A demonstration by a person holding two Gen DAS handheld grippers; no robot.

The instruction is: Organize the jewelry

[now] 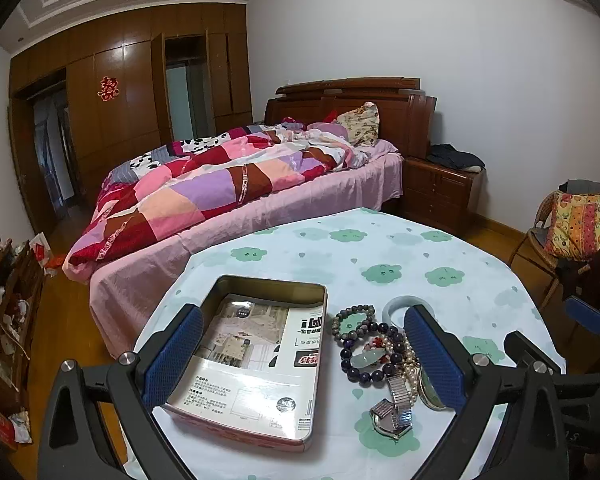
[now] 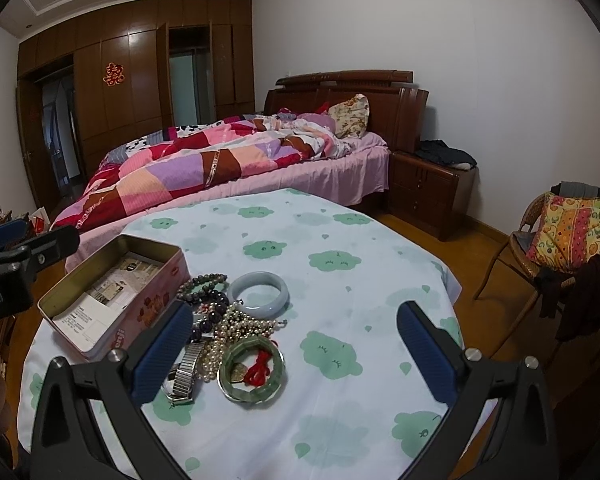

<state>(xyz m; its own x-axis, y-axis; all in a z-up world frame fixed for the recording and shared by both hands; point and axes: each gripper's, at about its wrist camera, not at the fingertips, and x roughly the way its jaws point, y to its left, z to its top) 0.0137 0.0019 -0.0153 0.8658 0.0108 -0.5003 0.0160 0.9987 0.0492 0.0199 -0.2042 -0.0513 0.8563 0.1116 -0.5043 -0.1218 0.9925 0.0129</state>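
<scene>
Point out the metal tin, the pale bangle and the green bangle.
metal tin [image 1: 260, 286]: left wrist view, far rim.
pale bangle [image 2: 276, 303]: right wrist view, right side of ring.
green bangle [image 2: 230, 354]: right wrist view, left side of ring.

Both wrist cameras looked low across the worktop [image 1: 380, 240] toward the bed [image 2: 300, 176], left view nearer the tin [image 1: 252, 360]; both shared the jewelry pile [image 2: 228, 332].

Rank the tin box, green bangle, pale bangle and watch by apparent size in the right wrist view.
1. tin box, clearly largest.
2. green bangle and pale bangle: alike; the green one lies nearer the camera, so unranked.
3. watch, smallest, partly hidden by a tool finger.
</scene>
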